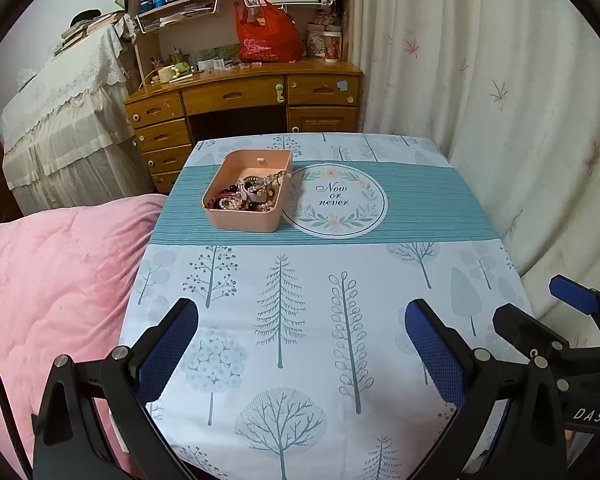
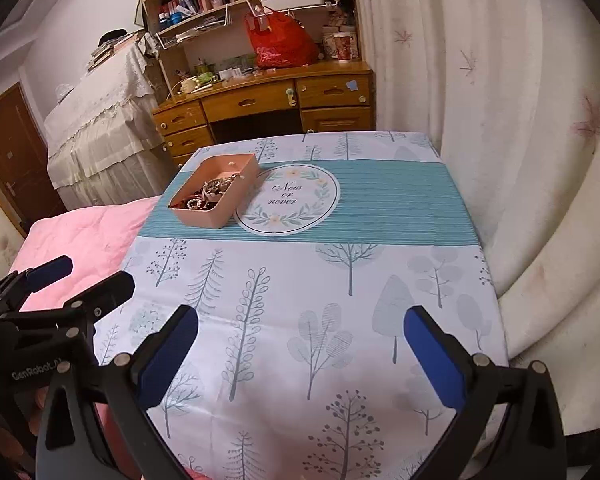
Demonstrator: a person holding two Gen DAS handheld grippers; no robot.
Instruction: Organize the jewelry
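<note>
A pink open box stands on the teal band of the tablecloth, far left of the table. It holds a tangle of jewelry: beads, bracelets and a chain draped over its right rim. The box and jewelry also show in the right wrist view. My left gripper is open and empty, above the table's near edge, far from the box. My right gripper is open and empty, beside the left one. Each gripper shows in the other's view: the right and the left.
The table wears a cloth with tree prints and a round "Now or never" motif beside the box. A pink quilt lies to the left. White curtains hang on the right. A wooden desk with shelves stands behind.
</note>
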